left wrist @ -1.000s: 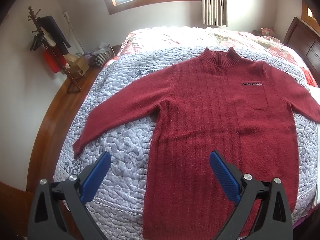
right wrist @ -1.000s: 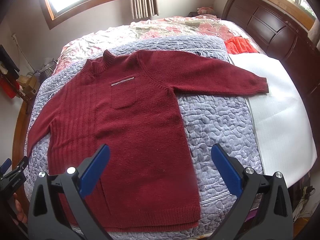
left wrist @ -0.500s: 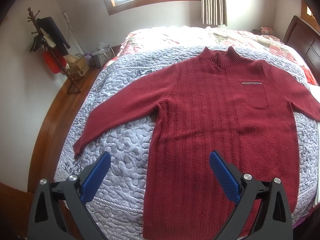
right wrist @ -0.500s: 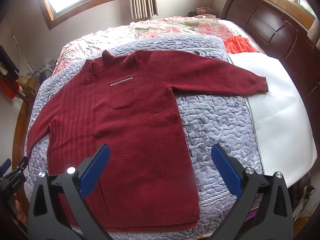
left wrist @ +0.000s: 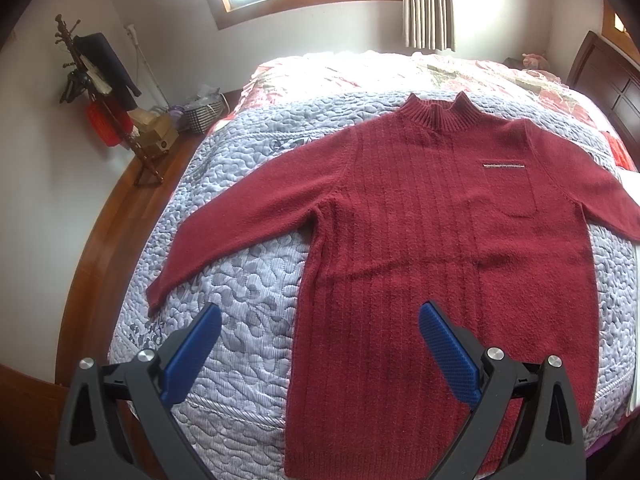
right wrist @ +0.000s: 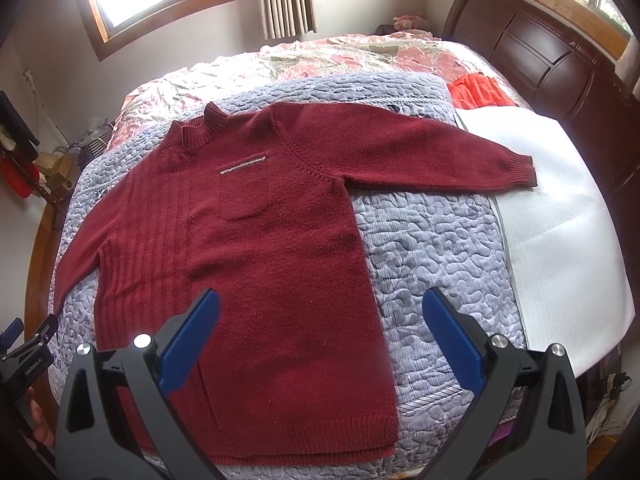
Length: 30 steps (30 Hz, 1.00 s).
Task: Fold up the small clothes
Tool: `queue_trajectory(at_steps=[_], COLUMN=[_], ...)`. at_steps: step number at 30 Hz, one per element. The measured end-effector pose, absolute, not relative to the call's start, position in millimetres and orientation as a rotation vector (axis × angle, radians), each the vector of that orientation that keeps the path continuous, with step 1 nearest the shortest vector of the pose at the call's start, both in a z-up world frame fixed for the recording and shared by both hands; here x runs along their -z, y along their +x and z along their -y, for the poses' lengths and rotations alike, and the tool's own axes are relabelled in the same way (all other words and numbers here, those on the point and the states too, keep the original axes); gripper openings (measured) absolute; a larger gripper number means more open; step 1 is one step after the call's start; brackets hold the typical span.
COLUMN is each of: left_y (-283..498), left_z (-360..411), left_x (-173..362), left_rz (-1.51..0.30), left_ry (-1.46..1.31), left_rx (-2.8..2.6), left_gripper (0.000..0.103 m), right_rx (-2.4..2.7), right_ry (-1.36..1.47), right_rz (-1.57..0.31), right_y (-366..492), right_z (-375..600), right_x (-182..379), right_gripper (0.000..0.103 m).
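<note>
Sweater point(left wrist: 440, 248): dark red knit, spread flat and face up on the quilt point(left wrist: 240, 288), filling the centre and right of the left view and the centre-left of the right view. Collar toward the top of the frame, hem at the bottom edge. Chest pocket point(right wrist: 242, 192) with a pale trim line. Both sleeves out sideways; left-view sleeve point(left wrist: 240, 224) slants toward the lower left, right-view sleeve point(right wrist: 420, 152) reaches toward the upper right, its cuff point(right wrist: 520, 170) lying on a white sheet point(right wrist: 560, 240).

Left gripper point(left wrist: 316, 344): jaws spread wide, holding nothing, above the sweater's lower side edge; not touching cloth as far as can be seen.

Right gripper point(right wrist: 320, 340): jaws likewise spread, empty, above the lower body near the other side edge.

Step, judged: nothing folded; garment laid out, first fold pending.

Next move, judged: each gripper must travel out to a sleeve or side edge, pinch one layer only, and carry it inward across the body without dragging the quilt.

Other: coat stand point(left wrist: 104, 92), upper left of left view; headboard point(right wrist: 540, 52), upper right of right view.
</note>
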<state>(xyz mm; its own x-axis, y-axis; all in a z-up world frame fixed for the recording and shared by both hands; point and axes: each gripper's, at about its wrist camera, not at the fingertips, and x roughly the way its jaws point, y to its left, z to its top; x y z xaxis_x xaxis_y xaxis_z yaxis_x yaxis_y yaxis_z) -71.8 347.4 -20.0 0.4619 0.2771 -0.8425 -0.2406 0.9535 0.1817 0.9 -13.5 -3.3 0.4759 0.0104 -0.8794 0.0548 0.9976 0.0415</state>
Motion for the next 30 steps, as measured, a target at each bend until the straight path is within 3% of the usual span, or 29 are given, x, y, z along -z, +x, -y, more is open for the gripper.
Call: queue_trajectory(at_steps=[30], left_y=[-68.6], left_z=[-342.4], left_x=[17.5], left_rz=[-1.044], left_ry=[0.050], left_rx=[-0.322], left_gripper=[0.099], right_rx=[0.022], right_ry=[0.070], right_rz=[-1.076], right_y=[6.7], right_z=[19.6], right_x=[5.3], right_gripper=[0.100])
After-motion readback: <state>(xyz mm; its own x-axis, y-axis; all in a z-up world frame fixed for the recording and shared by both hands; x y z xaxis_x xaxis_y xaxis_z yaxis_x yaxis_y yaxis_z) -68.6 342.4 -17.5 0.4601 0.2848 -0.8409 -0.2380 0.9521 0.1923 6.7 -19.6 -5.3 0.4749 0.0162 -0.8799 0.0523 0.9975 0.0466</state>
